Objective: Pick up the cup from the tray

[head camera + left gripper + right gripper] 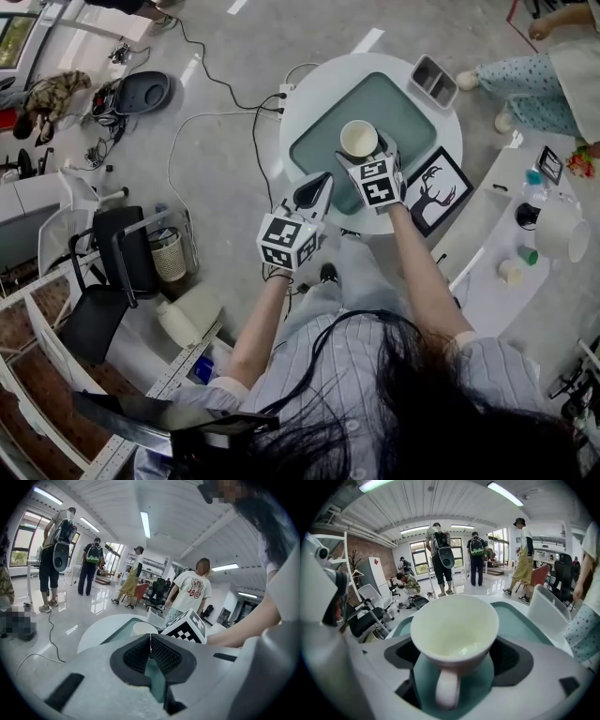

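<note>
We find the cream ceramic cup (454,625) centred between the wide-spread, untouching jaws of our right gripper (373,157), handle toward us; our left gripper (314,192), lower left, is closed and empty.

A round white table (319,89) stands on a grey floor (234,56). On the table top lies a teal tray (408,108) with rounded corners, which takes most of the surface. Just beside the tray's far right corner, at the table's edge, stands a small grey bin (433,81). At the near right edge lies a black-framed picture (437,189) of a deer silhouette, partly over the rim.
</note>
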